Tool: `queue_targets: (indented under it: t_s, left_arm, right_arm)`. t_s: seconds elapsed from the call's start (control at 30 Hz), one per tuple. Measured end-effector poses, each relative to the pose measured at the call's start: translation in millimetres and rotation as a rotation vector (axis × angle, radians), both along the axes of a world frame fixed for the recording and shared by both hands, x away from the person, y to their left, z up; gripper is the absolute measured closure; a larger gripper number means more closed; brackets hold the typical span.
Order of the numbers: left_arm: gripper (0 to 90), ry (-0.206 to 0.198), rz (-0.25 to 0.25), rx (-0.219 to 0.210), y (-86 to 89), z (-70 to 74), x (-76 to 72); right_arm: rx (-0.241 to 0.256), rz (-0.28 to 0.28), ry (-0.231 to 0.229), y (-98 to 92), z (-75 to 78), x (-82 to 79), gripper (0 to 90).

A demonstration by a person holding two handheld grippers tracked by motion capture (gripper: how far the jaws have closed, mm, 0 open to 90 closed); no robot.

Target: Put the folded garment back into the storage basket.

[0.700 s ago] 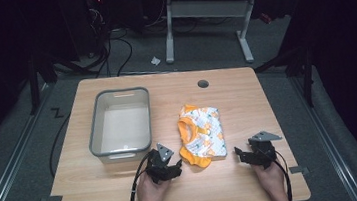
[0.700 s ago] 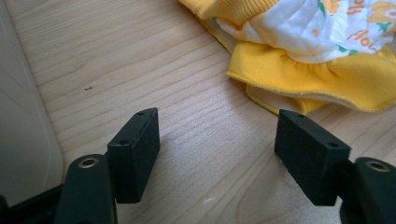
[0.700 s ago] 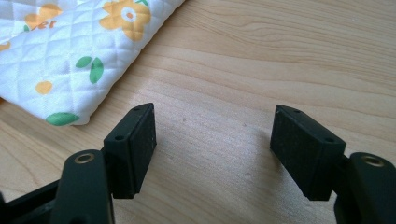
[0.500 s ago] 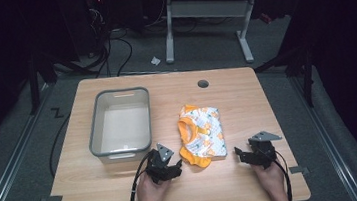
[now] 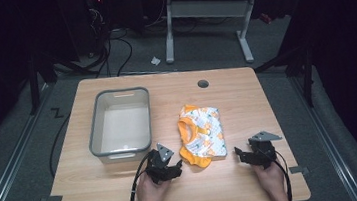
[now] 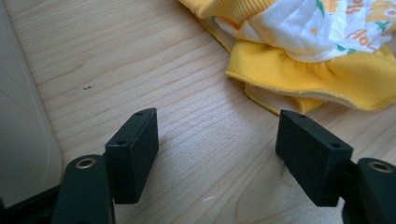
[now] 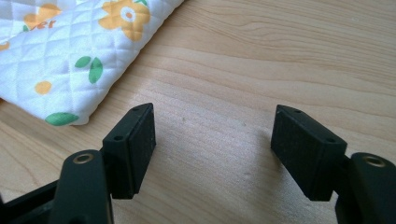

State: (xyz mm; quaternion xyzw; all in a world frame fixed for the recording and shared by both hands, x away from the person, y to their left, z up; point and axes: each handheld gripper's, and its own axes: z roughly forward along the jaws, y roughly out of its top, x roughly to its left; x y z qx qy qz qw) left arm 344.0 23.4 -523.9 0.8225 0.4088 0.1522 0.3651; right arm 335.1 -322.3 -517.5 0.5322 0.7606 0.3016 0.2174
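Observation:
A folded garment [image 5: 201, 133], white quilted cloth with orange flowers and yellow-orange trim, lies on the wooden table [image 5: 246, 98] right of the middle. My left gripper [image 5: 166, 169] rests on the table just left of the garment's near corner, open, nothing between its jaws; its own view has the yellow ruffled hem [image 6: 322, 77] ahead and to the right. My right gripper [image 5: 252, 154] sits on the table to the right of the garment, open and holding nothing, with the quilted corner [image 7: 74, 60] ahead at the left.
A grey-rimmed translucent bin [image 5: 119, 124] stands on the left half of the table, its wall [image 6: 23, 140] close beside my left gripper. A round cable hole [image 5: 203, 84] is near the far edge. Desk legs and cables lie on the floor beyond.

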Motion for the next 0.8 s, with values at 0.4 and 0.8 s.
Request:
queue_targets:
  t_s: [0.4, 0.8]
  left_arm:
    - [28.1, 0.003, 0.0, 0.003, -1.4, 0.0, -0.1]
    - [25.0, 0.015, -0.004, -0.007, -2.5, 0.4, 0.2]
  right_arm:
    - [0.0, 0.0, 0.0, 0.0, 0.0, 0.0, 31.0]
    - [0.0, 0.0, 0.0, 0.0, 0.0, -0.1, 30.9]
